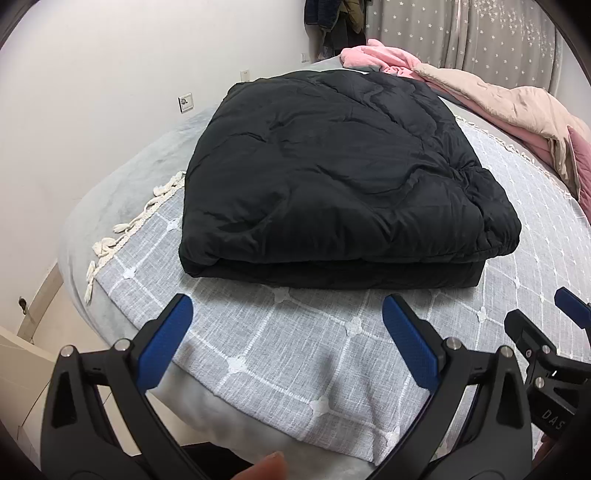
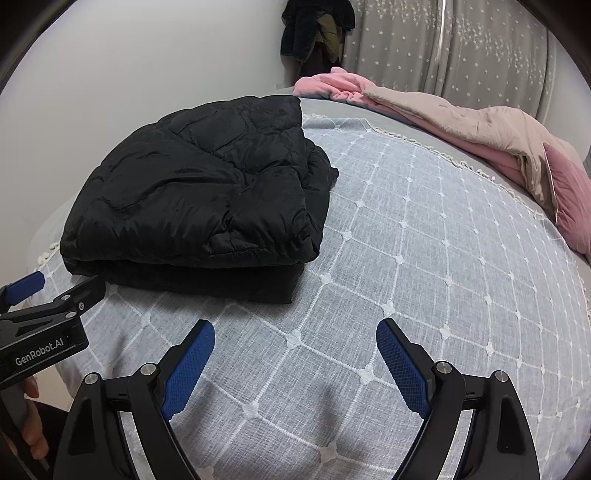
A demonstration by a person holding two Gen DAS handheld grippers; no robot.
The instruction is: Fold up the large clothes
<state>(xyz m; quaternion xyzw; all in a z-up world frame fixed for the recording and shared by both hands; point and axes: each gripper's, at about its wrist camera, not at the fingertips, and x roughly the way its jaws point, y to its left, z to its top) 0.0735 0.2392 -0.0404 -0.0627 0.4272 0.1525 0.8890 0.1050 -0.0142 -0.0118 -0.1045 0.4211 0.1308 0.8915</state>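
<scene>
A black quilted padded jacket (image 1: 332,177) lies folded in a thick rectangular stack on the grey grid-patterned bedspread (image 1: 295,350). It also shows in the right wrist view (image 2: 199,199), at the left. My left gripper (image 1: 286,314) is open and empty, just short of the jacket's near edge. My right gripper (image 2: 295,338) is open and empty over bare bedspread (image 2: 424,258), to the right of the jacket. Each gripper shows in the other's view: the right gripper (image 1: 546,332) at the right edge, the left gripper (image 2: 48,295) at the left edge.
Pink and beige bedding (image 2: 480,136) is heaped along the far right of the bed. A white wall (image 1: 110,74) runs along the left, with dark clothes (image 2: 314,33) hanging in the corner and a starred curtain (image 2: 461,55) behind. The bedspread's tasselled edge (image 1: 122,229) hangs at the left.
</scene>
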